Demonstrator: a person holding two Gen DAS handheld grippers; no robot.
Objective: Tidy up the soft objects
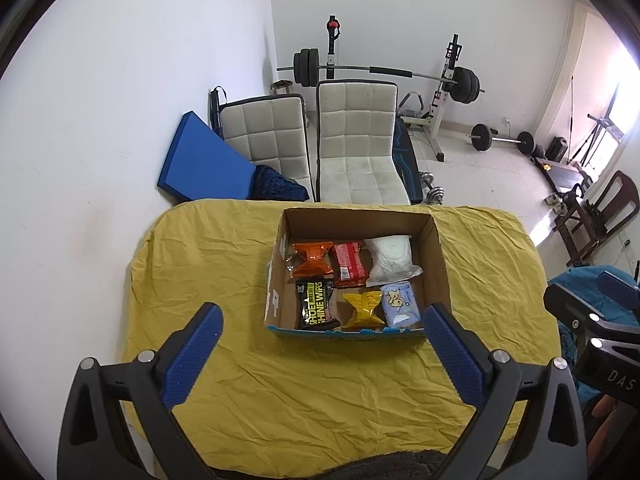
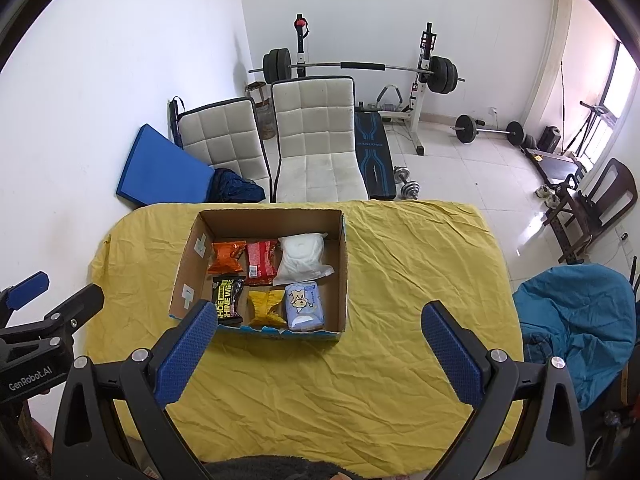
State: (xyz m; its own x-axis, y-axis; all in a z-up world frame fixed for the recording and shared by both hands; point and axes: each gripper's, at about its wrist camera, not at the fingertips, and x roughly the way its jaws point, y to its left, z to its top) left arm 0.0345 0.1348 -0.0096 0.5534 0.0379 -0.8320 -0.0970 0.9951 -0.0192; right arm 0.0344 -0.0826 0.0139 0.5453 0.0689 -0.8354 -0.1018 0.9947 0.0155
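My 2 claws, left gripper point(image 1: 320, 328) and right gripper point(image 2: 320, 322), are wide apart and hold nothing. The 6 soft packs sit in the box point(image 1: 434, 256) ahead, nearer my left.

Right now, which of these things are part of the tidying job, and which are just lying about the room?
Part of the job:
cardboard box
orange packet
red packet
white bag
black wipes pack
yellow packet
pale blue tissue pack

Just lying about:
white chairs
barbell rack
blue mat
yellow tablecloth
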